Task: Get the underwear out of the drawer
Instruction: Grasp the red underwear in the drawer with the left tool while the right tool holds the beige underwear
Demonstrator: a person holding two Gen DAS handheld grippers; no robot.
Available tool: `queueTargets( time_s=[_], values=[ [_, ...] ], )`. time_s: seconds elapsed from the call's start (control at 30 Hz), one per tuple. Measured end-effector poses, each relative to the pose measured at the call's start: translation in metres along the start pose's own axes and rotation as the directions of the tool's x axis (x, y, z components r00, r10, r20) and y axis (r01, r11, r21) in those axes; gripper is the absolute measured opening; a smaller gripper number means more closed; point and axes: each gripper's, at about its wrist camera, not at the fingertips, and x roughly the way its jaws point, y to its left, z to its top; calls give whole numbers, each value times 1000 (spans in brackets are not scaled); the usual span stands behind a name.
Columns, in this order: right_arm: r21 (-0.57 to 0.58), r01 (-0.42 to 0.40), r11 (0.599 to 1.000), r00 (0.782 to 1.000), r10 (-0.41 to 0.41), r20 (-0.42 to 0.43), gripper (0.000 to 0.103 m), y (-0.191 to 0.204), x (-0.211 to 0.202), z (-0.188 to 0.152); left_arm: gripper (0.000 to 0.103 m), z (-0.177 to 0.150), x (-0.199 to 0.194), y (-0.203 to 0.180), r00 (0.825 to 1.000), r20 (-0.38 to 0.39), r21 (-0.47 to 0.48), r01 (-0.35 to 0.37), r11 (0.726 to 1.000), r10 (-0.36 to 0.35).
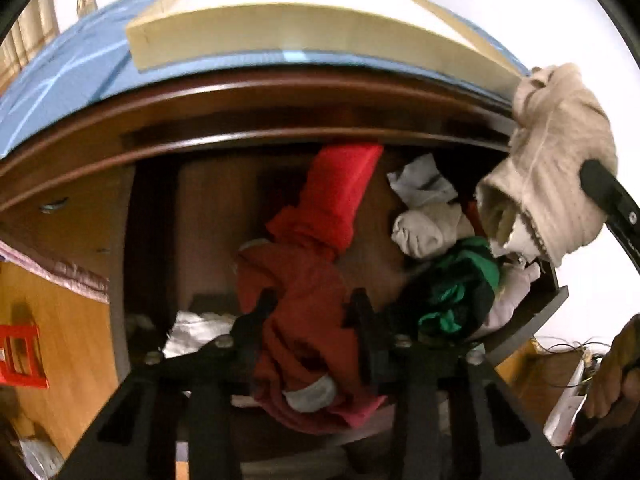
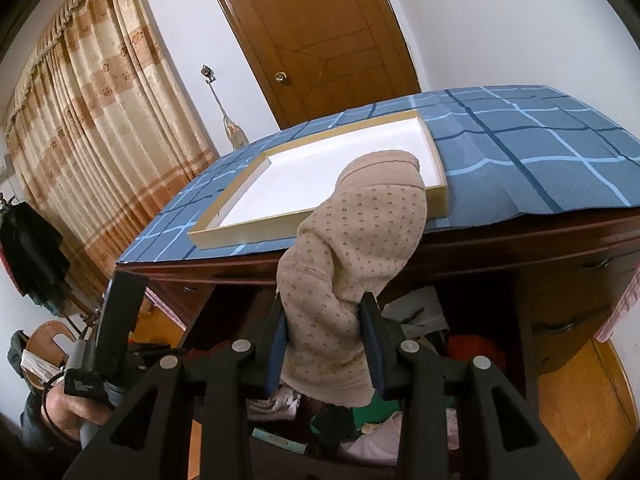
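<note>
the left gripper (image 1: pixel 310 320) is closed around a rumpled red cloth garment (image 1: pixel 308 300) lying in the open wooden drawer (image 1: pixel 554 300); the right gripper (image 2: pixel 324 344) holds a beige dotted undergarment (image 2: pixel 352 248) above it. extraction is underway; next, likely lift both toward the shallow white tray (image 2: pixel 224 232) beyond.

Heaped clothes (image 1: pixel 316 264) crowd the open drawer (image 1: pixel 548 304); the tray (image 2: pixel 434 192) lies empty

On the blue checked cloth (image 2: pixel 520 152) lies one shallow cream-rimmed white tray (image 2: pixel 340 172). Below the cloth, one open dark wooden drawer (image 1: pixel 532 312) holds two red garments (image 1: pixel 340 196), one green garment (image 1: pixel 460 284) and several pale ones.
</note>
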Motion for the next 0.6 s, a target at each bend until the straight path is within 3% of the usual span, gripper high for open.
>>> queueTargets(
  time_s=[0.27, 0.43, 0.6],
  values=[
    [9, -2, 1000, 1000, 2, 11, 37, 1, -5, 5, 29, -10, -28, 12, 991, 80, 12, 105, 994, -106],
    [22, -30, 999, 999, 30, 20, 37, 2, -10, 9, 29, -12, -71, 15, 971, 189, 45, 138, 989, -144],
    [-26, -47, 999, 998, 48, 38, 37, 16, -17, 24, 29, -8, -120, 12, 937, 309, 96, 141, 985, -164]
  ],
)
